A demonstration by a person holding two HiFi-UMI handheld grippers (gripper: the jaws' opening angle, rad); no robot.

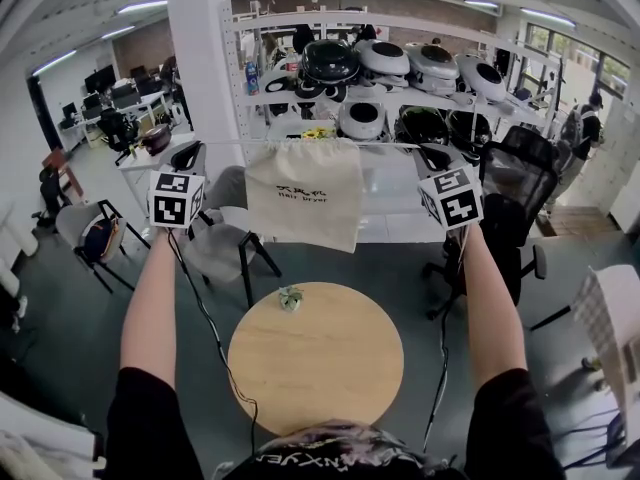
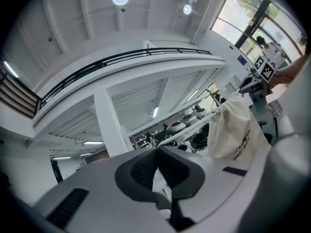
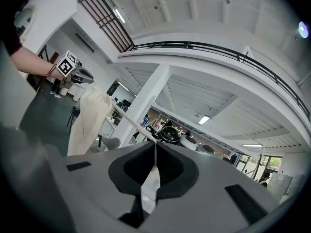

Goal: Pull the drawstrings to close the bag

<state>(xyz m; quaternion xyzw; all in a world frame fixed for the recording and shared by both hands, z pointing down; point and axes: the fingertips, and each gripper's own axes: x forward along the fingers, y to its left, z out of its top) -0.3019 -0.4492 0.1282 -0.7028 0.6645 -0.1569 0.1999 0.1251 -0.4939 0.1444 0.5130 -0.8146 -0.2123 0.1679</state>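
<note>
My left gripper (image 2: 156, 152) and right gripper (image 3: 155, 148) are both clamped on the taut drawstrings (image 1: 390, 145). The bag (image 1: 305, 203) between them looks mostly cinched, maybe one last tug.

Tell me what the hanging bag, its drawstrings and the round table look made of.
Bag: cream woven cloth, likely cotton, matte; it gathers and creases softly.
Drawstrings: white cord, pulled taut; weave too fine to tell.
Round table: light wood or wood-look laminate, smooth, with faint grain.

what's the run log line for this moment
left claw: shut on drawstring | right claw: shut on drawstring | drawstring: taut between claws | bag: hanging mid-string, mouth gathered, above round table
</note>
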